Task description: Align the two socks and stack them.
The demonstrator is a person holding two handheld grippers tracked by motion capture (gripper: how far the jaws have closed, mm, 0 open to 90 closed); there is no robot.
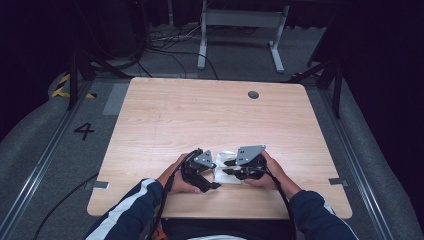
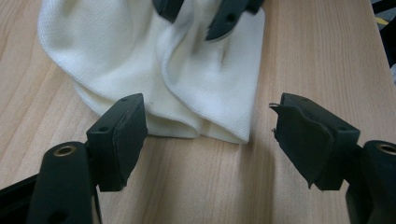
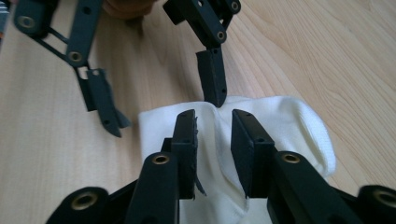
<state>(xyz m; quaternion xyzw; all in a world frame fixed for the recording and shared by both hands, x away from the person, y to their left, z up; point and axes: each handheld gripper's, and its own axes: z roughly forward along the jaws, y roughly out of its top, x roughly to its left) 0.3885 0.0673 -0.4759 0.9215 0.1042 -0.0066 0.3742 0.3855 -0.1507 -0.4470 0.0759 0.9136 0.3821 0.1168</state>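
Near edge of the pale wood-grain tabletop (image 1: 165,115), centre: a small white knitted cloth item, ribbed like a sock or cap (image 1: 226,170), lies flat but rumpled between the two hand-held tools.

Left gripper (image 1: 216,183): jaws spread wide, nothing between them. In the left gripper view the pads stand either side of the cloth's (image 2: 154,70) folded hem; the left pad's upper tip overlaps the hem in the picture, contact not certain, and the right pad is over bare wood, clear of the cloth. In the right gripper view one of its fingers (image 3: 212,77) comes down just at the cloth's far edge, the other (image 3: 103,105) over wood.

Right gripper (image 1: 227,167): jaws narrow, a slim gap between the pads. They stand over the cloth (image 3: 285,126) with a raised fold of fabric in the gap; cannot tell whether the pads actually pinch it. Seen from the left gripper view, its tips (image 2: 196,18) press into the fabric at the far side, creases running from them.

Both hands rest low at the tabletop. A round dark grommet (image 1: 253,94) sits near the far edge.
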